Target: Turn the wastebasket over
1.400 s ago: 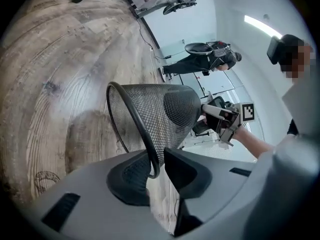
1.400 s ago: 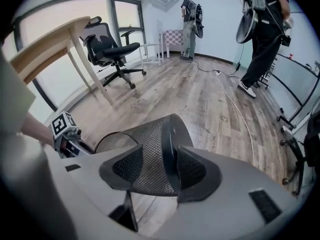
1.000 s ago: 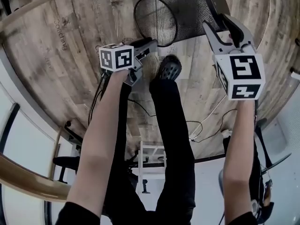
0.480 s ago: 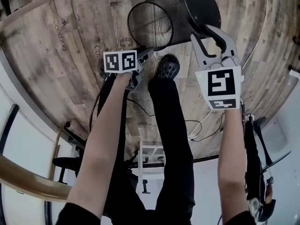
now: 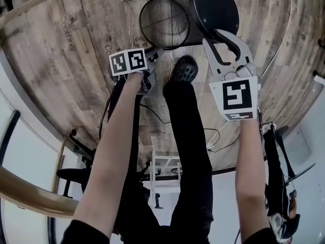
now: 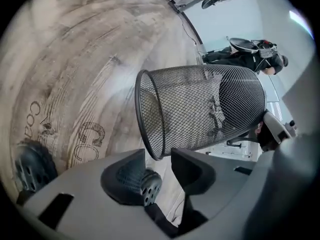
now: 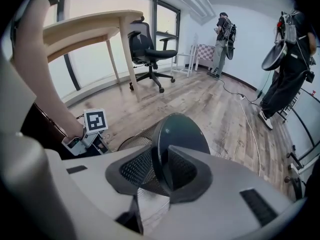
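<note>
The wastebasket (image 5: 189, 13) lies tipped on its side over the wooden floor (image 5: 76, 60), with its open mouth towards the left gripper (image 5: 155, 53) and its solid base towards the right gripper (image 5: 215, 37). The right gripper's jaws have just been closing and appear clamped across the base edge. The left gripper's jaws have just been opening and stand apart, with the mesh rim just beyond their tips and apparently untouched.
</note>
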`<state>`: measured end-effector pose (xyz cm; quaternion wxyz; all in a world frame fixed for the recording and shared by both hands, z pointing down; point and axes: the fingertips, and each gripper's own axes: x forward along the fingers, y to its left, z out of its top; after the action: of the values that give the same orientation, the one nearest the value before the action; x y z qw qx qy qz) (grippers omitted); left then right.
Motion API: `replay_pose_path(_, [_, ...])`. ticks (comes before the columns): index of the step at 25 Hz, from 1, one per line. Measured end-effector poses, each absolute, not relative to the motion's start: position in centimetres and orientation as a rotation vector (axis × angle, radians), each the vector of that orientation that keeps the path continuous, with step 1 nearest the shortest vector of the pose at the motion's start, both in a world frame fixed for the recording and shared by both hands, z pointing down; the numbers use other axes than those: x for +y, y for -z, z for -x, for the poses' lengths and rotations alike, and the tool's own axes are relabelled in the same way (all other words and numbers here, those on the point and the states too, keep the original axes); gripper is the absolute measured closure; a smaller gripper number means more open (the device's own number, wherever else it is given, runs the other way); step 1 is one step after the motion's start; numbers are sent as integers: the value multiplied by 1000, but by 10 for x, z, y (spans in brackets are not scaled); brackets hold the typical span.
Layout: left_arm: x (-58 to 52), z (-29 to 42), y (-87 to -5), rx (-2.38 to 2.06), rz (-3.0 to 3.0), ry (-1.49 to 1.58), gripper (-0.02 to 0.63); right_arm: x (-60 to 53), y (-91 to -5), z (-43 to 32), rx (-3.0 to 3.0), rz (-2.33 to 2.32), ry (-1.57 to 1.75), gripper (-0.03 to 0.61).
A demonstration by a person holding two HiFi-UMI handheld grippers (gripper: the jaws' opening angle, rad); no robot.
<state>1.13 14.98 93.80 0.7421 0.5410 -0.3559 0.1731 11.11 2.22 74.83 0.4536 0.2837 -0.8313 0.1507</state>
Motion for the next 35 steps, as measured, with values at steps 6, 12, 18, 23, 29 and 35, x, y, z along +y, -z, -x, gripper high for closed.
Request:
replay_pose_path(6, [163,8,-923,-795,-1119,-340,442,29,-750,-104,-2042,-675,-341,460])
replay_pose_path(12, [149,13,-881,-800,-1150,-214,456,46,-754,-96,-2033,-661,-188,466])
replay_pose_path(18, [131,21,-859,-809,-1180,-127,456,70,-756,-85,-2032,-575,-57,469])
replay_pose_path(23, [122,24,-852,-823,-1203,-79,463,79,-759,-78,-2032,-542,-7,471])
replay_pose_path(29, [124,21,-836,-816,-1244,-34,469,92,-762,-72,-2020,-519,18,477])
replay_pose_path(35, [123,21,-827,-817,-1278,-58,500,112,-774,-60,-1972,-449,140,483])
